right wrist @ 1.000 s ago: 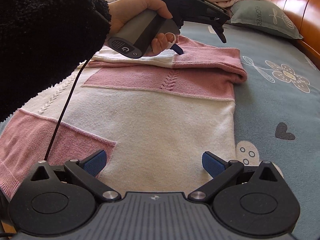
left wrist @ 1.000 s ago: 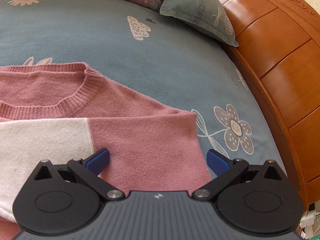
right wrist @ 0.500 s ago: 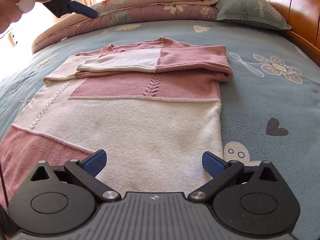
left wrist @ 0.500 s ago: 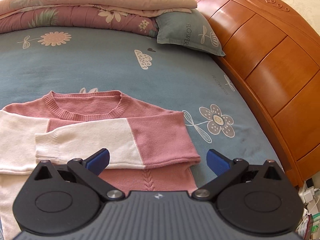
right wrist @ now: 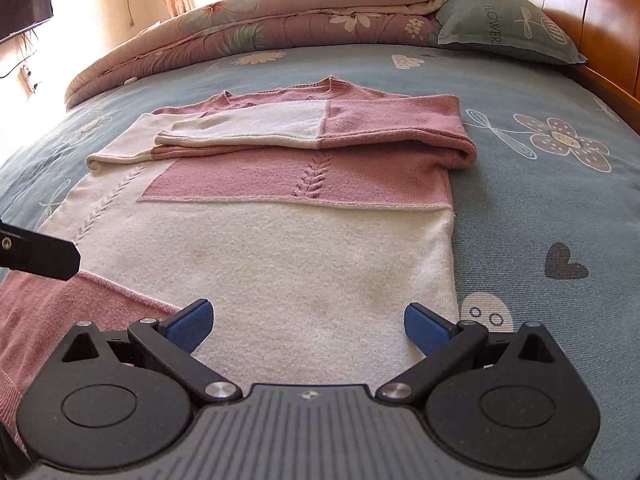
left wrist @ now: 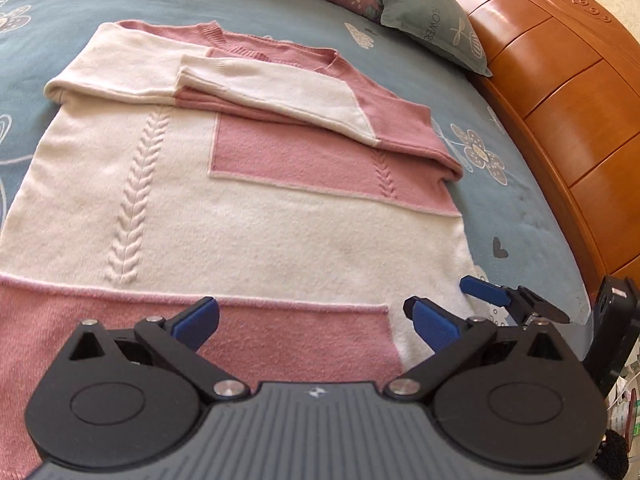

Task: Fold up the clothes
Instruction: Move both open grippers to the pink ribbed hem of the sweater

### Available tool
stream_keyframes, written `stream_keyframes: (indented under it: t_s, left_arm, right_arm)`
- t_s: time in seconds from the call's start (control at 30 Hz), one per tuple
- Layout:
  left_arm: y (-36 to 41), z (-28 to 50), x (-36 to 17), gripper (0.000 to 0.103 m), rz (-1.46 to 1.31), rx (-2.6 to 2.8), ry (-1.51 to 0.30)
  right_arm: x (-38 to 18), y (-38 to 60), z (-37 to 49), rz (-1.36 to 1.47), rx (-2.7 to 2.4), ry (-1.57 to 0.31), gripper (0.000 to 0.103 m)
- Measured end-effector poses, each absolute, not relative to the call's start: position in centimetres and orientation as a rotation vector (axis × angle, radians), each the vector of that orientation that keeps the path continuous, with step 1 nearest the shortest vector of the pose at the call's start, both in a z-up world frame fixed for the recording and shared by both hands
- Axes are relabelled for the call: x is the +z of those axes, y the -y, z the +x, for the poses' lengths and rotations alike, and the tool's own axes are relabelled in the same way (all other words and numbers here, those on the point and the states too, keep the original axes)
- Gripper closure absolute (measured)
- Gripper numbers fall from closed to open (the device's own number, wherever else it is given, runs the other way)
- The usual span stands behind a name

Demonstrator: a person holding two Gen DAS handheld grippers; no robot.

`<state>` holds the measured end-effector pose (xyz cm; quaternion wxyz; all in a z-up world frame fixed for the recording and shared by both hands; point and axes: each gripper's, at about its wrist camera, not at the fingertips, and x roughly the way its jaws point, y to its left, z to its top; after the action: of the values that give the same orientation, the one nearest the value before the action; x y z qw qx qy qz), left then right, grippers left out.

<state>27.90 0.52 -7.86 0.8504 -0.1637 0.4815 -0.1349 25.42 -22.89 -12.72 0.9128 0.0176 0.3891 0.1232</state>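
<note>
A pink and cream knit sweater (left wrist: 280, 224) lies flat on the bed, neck far, hem near. Both sleeves (left wrist: 280, 92) are folded across its chest. It also shows in the right wrist view (right wrist: 288, 248), with the folded sleeves (right wrist: 320, 128) on top. My left gripper (left wrist: 316, 320) is open and empty, just above the pink hem band. My right gripper (right wrist: 308, 326) is open and empty over the cream lower part near the hem. The right gripper's fingers (left wrist: 484, 290) show at the sweater's right hem corner in the left wrist view.
The bed has a blue flowered sheet (right wrist: 540, 200). A grey-green pillow (right wrist: 508, 32) and a rolled quilt (right wrist: 280, 20) lie at its far end. A wooden headboard (left wrist: 568, 92) runs along the right side. A tip of the left gripper (right wrist: 40, 254) shows at the left edge.
My left gripper has pulled back from the folded sleeves to the hem, beside the right gripper. The right gripper has stayed over the hem. Both stay open.
</note>
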Motion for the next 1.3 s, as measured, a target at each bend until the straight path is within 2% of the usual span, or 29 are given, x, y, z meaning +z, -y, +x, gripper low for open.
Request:
stream_keyframes:
  t_s: [0.2, 0.5, 0.87, 1.0, 1.3]
  left_arm:
    - [-1.4, 23.0, -9.9, 0.001, -0.33, -0.267, -0.978]
    - [0.1, 16.5, -9.5, 0.001, -0.225, -0.302, -0.98]
    - [-1.8, 16.2, -8.4, 0.001, -0.321, -0.211, -0.954]
    - [-5.3, 17.4, -7.0, 0.001, -0.404, -0.149, -0.902]
    - [-12.1, 17.1, -9.0, 0.001, -0.514, 0.082, -0.948]
  right_arm:
    - [-12.9, 22.4, 25.5, 0.011, 0.262, -0.804, 0.0]
    - [-13.1, 22.1, 25.5, -0.014, 0.256, -0.805, 0.0]
    - [-13.1, 22.1, 25.9, -0.025, 0.254, -0.812, 0.0]
    - [-13.2, 22.1, 25.9, -0.026, 0.251, -0.809, 0.0]
    - [-13.5, 21.9, 25.9, -0.05, 0.246, -0.791, 0.0]
